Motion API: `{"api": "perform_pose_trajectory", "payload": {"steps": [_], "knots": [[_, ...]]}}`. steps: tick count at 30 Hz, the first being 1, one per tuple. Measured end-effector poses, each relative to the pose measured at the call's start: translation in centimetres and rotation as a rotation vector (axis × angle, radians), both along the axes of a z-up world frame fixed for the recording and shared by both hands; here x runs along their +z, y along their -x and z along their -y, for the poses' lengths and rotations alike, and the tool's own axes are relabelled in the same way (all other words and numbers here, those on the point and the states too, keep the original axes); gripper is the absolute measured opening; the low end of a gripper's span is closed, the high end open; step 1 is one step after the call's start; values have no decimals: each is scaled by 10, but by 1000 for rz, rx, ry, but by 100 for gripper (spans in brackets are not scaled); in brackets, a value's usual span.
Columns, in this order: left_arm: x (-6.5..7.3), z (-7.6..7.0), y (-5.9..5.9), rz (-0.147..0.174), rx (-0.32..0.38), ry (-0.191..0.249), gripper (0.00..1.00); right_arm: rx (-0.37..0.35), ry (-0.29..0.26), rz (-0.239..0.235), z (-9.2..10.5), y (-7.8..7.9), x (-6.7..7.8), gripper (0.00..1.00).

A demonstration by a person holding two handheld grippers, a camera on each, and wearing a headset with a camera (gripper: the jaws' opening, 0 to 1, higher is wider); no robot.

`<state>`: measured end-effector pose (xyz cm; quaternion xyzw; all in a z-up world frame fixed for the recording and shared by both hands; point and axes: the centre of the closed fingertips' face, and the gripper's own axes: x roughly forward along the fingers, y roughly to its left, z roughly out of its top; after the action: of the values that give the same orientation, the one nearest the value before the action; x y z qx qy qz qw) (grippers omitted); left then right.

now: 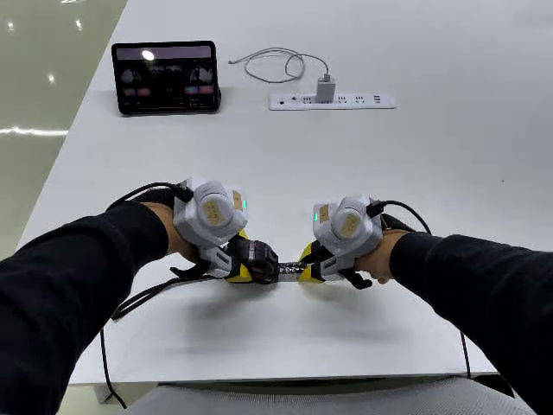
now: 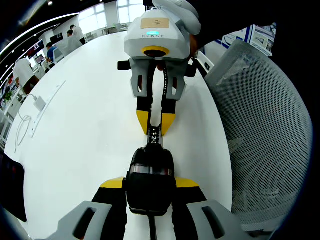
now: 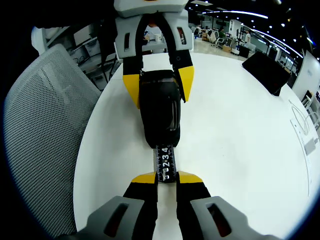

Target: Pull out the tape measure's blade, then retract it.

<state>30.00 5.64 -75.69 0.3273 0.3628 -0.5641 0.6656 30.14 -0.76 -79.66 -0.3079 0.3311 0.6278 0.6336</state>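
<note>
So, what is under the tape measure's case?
The white table lies under the case, which the left gripper clamps between its fingers. Whether the case touches the table is hidden by its own body. The blade leaves it toward the right gripper.

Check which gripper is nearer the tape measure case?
Left. The left gripper is clamped on the tape measure case; the right gripper pinches the blade just out from it.

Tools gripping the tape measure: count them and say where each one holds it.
2. The left tool clamps the black case; the right tool pinches the blade, drawn a short way out of it.
</note>
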Motion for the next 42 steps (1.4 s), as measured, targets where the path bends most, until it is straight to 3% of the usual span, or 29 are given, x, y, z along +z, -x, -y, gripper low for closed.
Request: {"api": "perform_pose_trajectory", "payload": {"steps": [17,42], "knots": [[-1,1,0,-7,-18,-16,30,-34,-28,-4,20,1,1,8],[-2,2,-1,-9,-2,-6,30,-62,-26,-7,46,1,2,8]]}}
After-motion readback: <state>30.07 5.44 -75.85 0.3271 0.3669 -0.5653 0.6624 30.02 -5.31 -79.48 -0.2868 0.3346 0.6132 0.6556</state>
